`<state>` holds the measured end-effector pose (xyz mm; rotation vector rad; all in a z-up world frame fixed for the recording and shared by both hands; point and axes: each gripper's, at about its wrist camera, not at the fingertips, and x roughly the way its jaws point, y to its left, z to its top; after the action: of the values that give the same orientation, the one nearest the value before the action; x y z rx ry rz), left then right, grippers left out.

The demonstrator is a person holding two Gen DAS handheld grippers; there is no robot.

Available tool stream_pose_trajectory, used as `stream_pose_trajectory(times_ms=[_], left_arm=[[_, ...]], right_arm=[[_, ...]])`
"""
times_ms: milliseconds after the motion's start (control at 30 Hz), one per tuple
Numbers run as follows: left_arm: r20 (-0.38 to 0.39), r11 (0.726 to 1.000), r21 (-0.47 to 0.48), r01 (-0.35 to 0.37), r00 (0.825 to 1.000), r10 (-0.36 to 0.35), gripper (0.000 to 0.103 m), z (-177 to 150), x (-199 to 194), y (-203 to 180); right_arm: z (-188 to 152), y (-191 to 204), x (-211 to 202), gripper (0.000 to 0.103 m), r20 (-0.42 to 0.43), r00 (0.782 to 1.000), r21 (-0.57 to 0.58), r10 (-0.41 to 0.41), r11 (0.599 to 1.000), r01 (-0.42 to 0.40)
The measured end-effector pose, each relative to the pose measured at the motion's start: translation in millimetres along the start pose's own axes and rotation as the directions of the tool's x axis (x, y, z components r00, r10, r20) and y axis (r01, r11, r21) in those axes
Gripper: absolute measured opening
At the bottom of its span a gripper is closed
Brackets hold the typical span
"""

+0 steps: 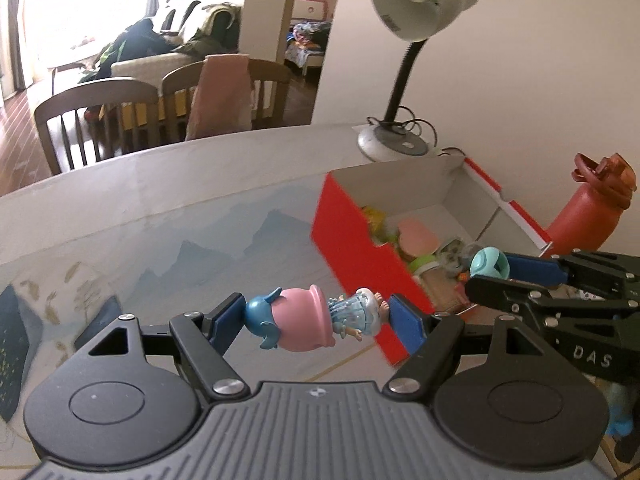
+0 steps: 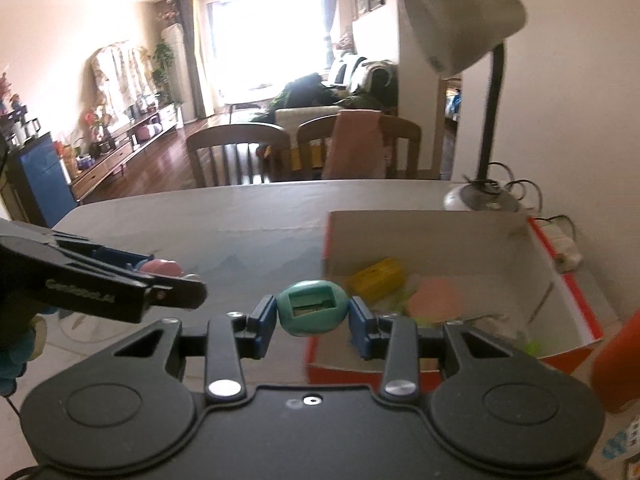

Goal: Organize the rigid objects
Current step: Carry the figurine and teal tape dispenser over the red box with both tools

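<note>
The left gripper (image 1: 318,318) is clamped on a pink and blue toy figure (image 1: 308,318), held sideways in the air just left of the red box (image 1: 352,232), above the table (image 1: 160,216). The right gripper (image 2: 312,314) squeezes a teal egg-shaped toy (image 2: 311,307) right over the box's near-left corner. More toys lie inside the box. A desk lamp (image 1: 416,4) stands behind the box, and a red bottle (image 1: 588,208) stands to its right.

A pink-hatted toy figurine (image 1: 316,318) lies sideways, clamped between the left jaws; a teal egg-shaped toy (image 2: 312,307) sits between the right jaws.
</note>
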<state>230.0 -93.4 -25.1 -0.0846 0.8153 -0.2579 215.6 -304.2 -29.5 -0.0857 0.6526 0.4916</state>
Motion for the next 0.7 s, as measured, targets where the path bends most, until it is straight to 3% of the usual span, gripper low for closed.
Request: stream_pose_trajectory(times_ms=[367,700], left_arm=[[-0.023,0.997,0.067,0.045,0.999,-0.044,0.078,19.3,32.4,-59.1],[-0.064,0.989,0.138,0.042,0.997,-0.034,0.078,32.1,76.2,-110.2]], right_arm=[[16.1,-76.3,9.9,0.038,0.004,0.995,0.065,-0.095,0.993,0.095],[12.2,-123.8,36.4,0.038,-0.066,0.990,0.108,-0.128,0.985,0.135]])
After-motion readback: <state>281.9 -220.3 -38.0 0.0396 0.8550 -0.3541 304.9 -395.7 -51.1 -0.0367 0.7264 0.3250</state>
